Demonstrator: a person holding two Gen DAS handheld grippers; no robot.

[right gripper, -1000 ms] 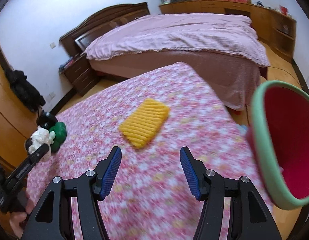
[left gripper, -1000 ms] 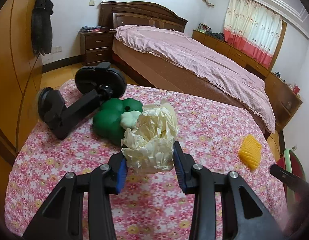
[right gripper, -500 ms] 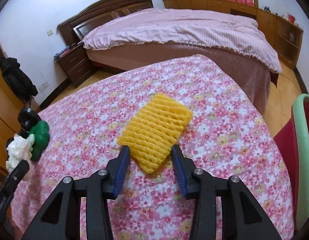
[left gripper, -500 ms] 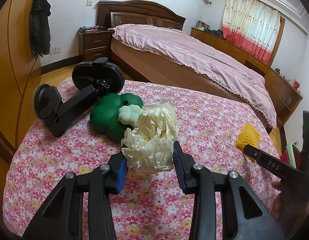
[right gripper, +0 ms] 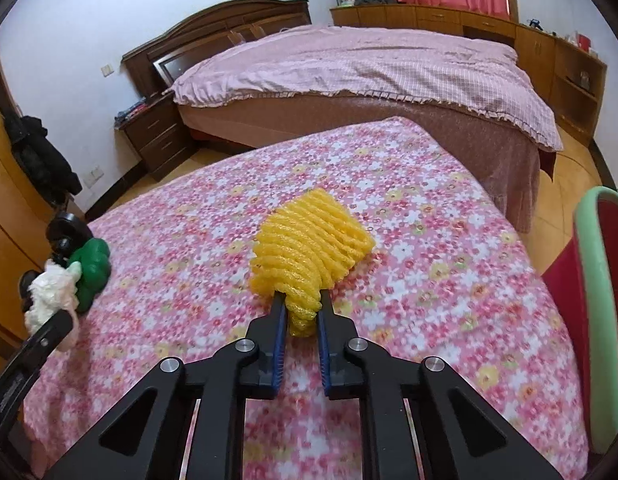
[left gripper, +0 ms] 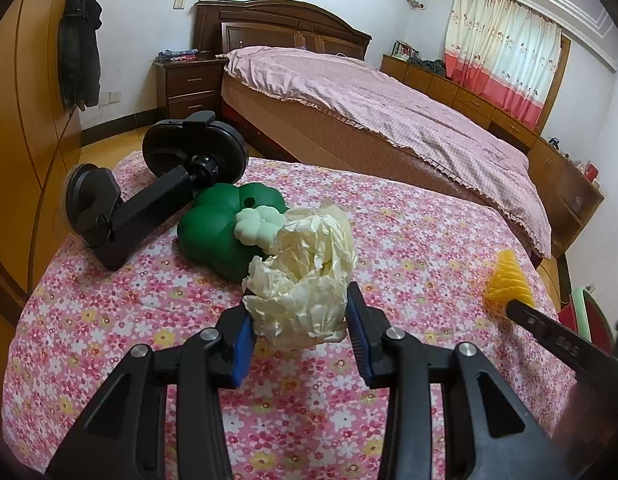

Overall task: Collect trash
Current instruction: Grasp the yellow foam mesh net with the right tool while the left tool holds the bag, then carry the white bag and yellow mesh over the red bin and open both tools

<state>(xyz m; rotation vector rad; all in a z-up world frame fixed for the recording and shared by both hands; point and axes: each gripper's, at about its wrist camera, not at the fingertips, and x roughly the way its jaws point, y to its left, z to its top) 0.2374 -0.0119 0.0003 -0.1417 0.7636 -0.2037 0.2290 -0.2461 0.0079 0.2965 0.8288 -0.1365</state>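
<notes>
Between the left gripper's (left gripper: 299,330) pads sits a crumpled paper wad (left gripper: 305,280); the right gripper (right gripper: 302,314) pinches the yellow foam net's (right gripper: 309,240) near end. Both pieces look caught, but neither has reached the red bin (right gripper: 601,304) at its right.

Green toy (left gripper: 219,232) beside black mount (left gripper: 149,204)

On the surface (left gripper: 409,240), the mount (left gripper: 149,200) lies left of the toy (left gripper: 217,236), the net (right gripper: 309,240) well right, the bed (left gripper: 369,120) behind.
</notes>
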